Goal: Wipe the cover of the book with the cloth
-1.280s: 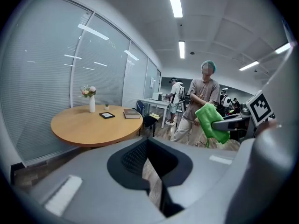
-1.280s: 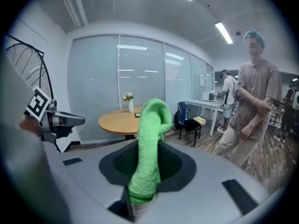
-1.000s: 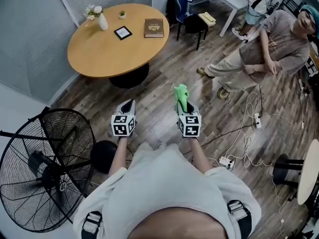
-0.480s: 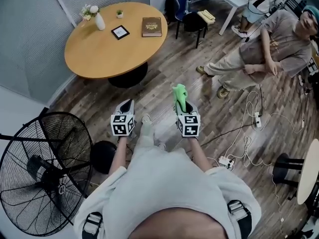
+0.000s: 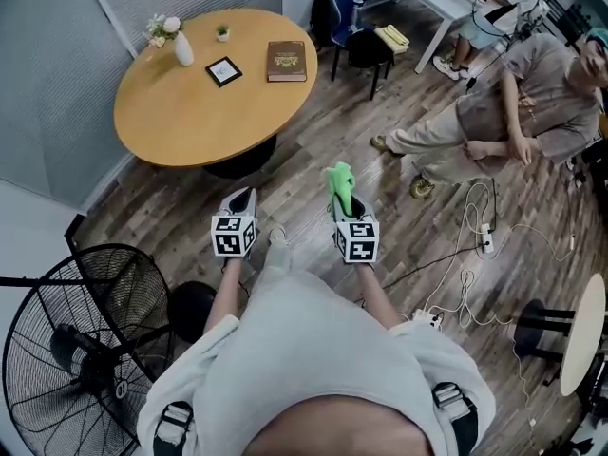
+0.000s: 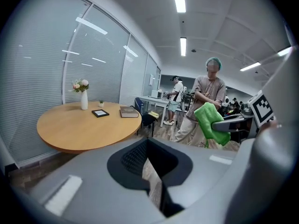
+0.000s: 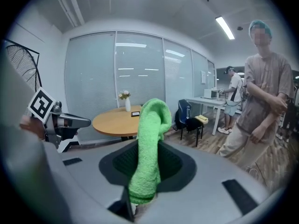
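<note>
While we stand on the wood floor (image 5: 313, 141), well apart from the round tabletop (image 5: 180, 117), both grippers are held out ahead of us, side by side. The right gripper (image 5: 343, 200) has its jaws pinching a green cloth (image 5: 340, 180); the cloth stands up out of the jaws and flops over at the top. The left gripper (image 5: 244, 196) has its jaws pressed together, nothing between them.

The book (image 5: 286, 61) lies flat on the tabletop near its 2 o'clock edge, roughly 12 o'clock from our grippers, and neither gripper touches it. Also on the tabletop are a white vase with flowers (image 5: 180, 47) at 10 o'clock, a small potted plant (image 5: 221, 32) at 12 o'clock, and a black picture frame (image 5: 223, 70) lying between vase and book.

A big black fan (image 5: 81, 350) stands at our 8 o'clock. A person (image 5: 513, 112) stands at our 2 o'clock, near cables on the floor.
</note>
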`<state>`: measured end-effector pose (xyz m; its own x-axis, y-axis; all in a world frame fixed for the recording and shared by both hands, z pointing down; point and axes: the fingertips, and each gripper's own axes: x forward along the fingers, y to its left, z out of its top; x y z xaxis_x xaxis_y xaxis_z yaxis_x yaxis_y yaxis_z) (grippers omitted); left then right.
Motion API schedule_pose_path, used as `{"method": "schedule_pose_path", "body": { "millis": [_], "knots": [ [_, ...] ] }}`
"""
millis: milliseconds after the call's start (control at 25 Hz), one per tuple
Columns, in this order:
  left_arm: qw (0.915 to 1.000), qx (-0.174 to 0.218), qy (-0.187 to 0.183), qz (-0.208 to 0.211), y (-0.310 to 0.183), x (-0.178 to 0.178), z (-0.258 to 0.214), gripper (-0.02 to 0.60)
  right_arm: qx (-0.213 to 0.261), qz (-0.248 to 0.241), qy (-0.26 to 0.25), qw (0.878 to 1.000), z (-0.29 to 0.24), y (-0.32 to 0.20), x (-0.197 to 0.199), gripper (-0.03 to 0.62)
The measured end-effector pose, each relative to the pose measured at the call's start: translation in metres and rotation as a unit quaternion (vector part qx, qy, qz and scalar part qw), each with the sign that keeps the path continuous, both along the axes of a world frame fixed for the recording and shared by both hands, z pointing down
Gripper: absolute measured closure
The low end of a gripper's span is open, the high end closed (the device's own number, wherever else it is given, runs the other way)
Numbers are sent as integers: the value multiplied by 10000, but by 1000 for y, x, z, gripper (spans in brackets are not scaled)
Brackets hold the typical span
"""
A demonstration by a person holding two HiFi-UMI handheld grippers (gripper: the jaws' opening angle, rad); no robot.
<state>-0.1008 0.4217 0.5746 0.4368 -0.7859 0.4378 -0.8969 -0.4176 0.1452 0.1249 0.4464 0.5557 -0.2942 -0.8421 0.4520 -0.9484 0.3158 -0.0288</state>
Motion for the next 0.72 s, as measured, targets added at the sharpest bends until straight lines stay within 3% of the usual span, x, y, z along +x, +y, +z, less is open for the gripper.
{"method": "schedule_pose_path", "body": {
  "millis": [720],
  "knots": [
    [9993,-61,63,375,-173,-2,-2,574,-110,184,57,9998,-3,-157,-17,494]
  ]
}}
